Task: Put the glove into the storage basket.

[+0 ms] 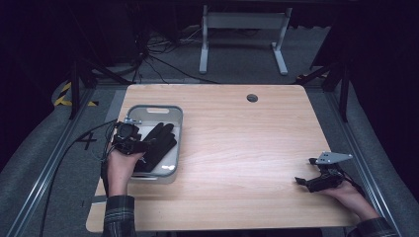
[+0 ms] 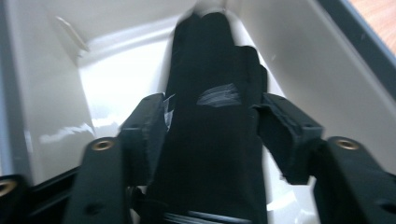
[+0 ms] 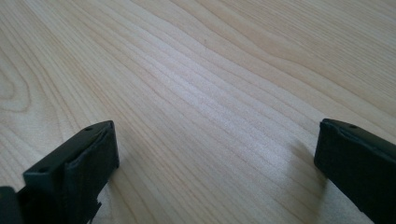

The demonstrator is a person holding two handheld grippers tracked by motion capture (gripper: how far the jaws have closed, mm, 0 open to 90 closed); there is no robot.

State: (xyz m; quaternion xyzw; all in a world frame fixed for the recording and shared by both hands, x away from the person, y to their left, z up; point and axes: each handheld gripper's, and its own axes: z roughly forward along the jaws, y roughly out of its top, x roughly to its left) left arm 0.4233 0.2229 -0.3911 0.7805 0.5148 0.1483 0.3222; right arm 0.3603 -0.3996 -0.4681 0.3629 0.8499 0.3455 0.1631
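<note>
Jaws: your left gripper point(image 2: 212, 123) clenches the black glove point(image 1: 159, 143); the right gripper point(image 3: 217, 154) gapes, idle on the bench point(image 1: 237, 138).
Glove: in the grey tray point(image 1: 179, 123), long axis running straight ahead of your left jaws.

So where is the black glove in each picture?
High view: the black glove lies in the grey bin at the table's left, by the left gripper.
Left gripper view: the glove runs up the middle, between the jaws.
Right gripper view: wooden table, no glove.
Shared landmark: the bin's pale wall.
</note>
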